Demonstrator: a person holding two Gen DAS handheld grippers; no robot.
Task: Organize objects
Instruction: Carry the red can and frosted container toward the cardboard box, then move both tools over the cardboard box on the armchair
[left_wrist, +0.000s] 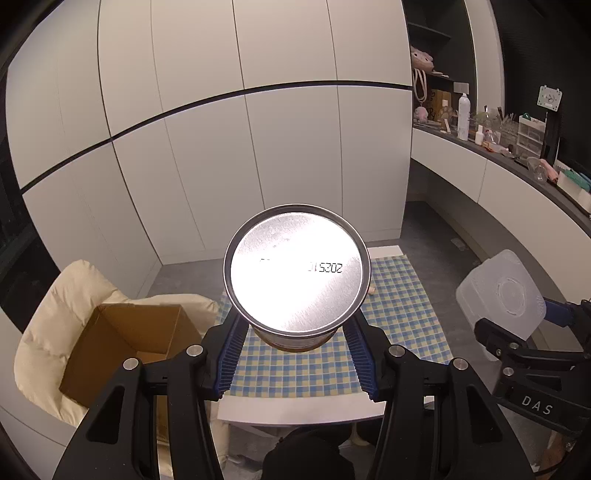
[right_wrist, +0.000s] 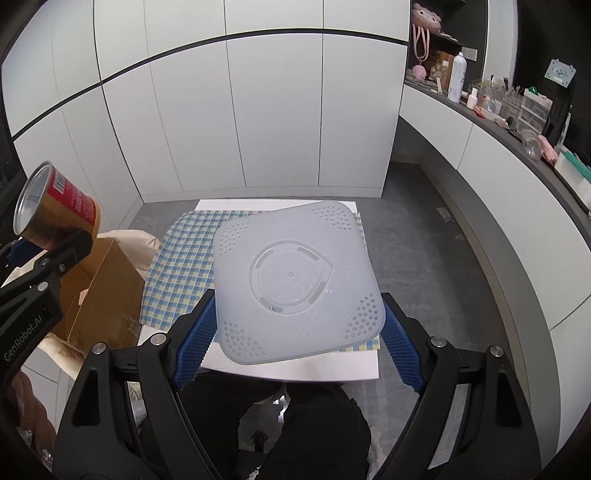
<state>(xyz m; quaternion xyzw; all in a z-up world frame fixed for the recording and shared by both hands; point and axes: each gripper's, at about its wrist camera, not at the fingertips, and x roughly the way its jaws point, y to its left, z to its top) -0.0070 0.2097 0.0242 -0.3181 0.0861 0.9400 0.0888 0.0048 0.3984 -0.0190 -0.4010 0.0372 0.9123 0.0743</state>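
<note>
Tin (left_wrist: 296, 273) sits tight between the blue pads of my left tongs (left_wrist: 295, 328), with its shiny silver bottom facing me. My left tongs squeeze its sides, and from my other tongs I can see its red and gold label (right_wrist: 70, 206). My right tongs (right_wrist: 299, 332) hold a pale square plastic tub (right_wrist: 295, 280), bottom side up, and the blue pads press on its two edges. The tub is wide, so these tongs stand far apart. Under both tongs is a small white table (right_wrist: 295, 369) with a blue and yellow checked cloth (left_wrist: 402, 295) on it. To the left of my left tongs, an open brown cardboard box (left_wrist: 125, 343) rests on a cream cushion (left_wrist: 55, 314). Far off to the right runs a long dark shelf (right_wrist: 480, 114) crowded with bottles and small things.
</note>
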